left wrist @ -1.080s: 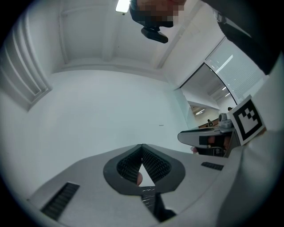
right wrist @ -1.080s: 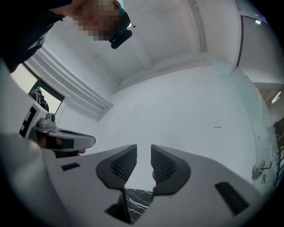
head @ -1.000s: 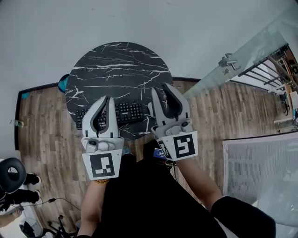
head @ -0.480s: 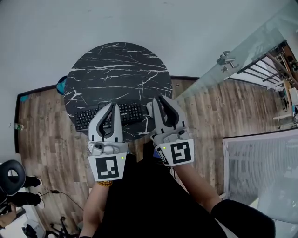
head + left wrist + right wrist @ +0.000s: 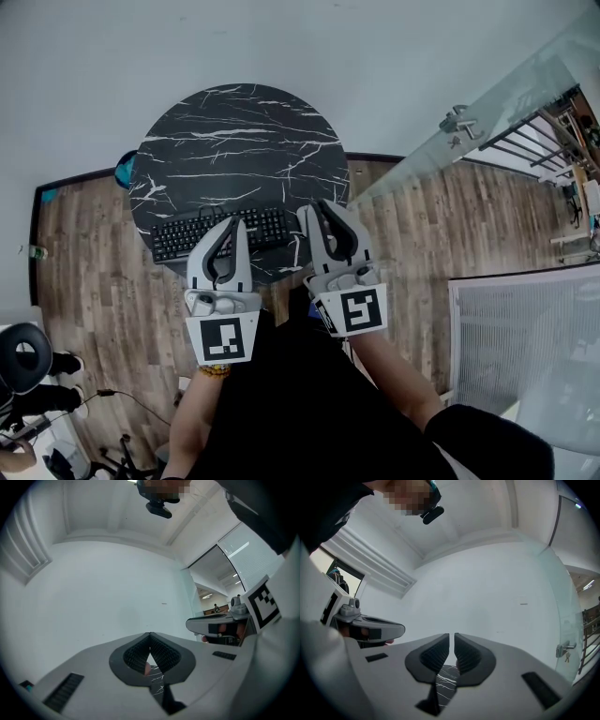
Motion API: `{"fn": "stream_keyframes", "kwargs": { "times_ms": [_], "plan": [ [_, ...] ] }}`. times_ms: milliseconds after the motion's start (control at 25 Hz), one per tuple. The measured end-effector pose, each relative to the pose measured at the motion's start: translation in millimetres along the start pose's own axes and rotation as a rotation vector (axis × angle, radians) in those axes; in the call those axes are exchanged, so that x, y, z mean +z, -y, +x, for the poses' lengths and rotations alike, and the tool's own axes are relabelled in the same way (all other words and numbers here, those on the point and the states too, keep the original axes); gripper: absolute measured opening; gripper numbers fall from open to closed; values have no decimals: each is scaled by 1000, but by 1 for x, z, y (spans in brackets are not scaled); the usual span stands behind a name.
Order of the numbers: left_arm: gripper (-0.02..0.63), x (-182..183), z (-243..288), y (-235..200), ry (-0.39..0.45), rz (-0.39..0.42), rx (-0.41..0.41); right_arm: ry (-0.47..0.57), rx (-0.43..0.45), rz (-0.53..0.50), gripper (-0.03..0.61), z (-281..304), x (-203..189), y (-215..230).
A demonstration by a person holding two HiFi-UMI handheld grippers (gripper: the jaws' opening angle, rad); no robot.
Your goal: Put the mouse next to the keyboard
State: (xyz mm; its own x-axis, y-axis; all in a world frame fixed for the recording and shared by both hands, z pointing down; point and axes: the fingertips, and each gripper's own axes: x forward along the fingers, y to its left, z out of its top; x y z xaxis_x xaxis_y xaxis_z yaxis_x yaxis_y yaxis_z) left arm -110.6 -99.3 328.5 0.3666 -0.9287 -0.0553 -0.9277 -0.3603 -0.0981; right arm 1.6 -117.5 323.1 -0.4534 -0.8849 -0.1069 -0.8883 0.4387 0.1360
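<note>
Left hand-held gripper (image 5: 233,223): jaws closed tip to tip, nothing held, above the keyboard's (image 5: 192,236) near edge. The keyboard lies on the round black marble worktop (image 5: 234,141). A pale shape just right of the keyboard is probably the mouse (image 5: 302,223), partly hidden. Right hand-held gripper (image 5: 320,206): jaws closed, empty, just beside it.

The counter (image 5: 234,141) is black with white marble veins, and the keyboard (image 5: 202,232) on it is black. I see brown wood-plank floor (image 5: 84,272) around it. My left tongs (image 5: 232,221) and right tongs (image 5: 319,206) are grey, each carrying a black-and-white square marker (image 5: 225,339).
</note>
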Motion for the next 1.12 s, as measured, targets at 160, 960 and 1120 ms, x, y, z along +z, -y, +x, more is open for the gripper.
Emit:
{"fn": "stream_keyframes", "kwargs": {
  "times_ms": [160, 960, 1120],
  "plan": [
    [6, -5, 2, -1, -8, -2, -1, -12, 2, -2, 51, 1, -5, -1],
    [8, -16, 8, 0, -24, -26, -21, -65, -18, 3, 46, 1, -22, 5],
    [8, -17, 10, 2, -25, -31, -30, -68, -23, 4, 44, 1, -23, 10]
  ]
}}
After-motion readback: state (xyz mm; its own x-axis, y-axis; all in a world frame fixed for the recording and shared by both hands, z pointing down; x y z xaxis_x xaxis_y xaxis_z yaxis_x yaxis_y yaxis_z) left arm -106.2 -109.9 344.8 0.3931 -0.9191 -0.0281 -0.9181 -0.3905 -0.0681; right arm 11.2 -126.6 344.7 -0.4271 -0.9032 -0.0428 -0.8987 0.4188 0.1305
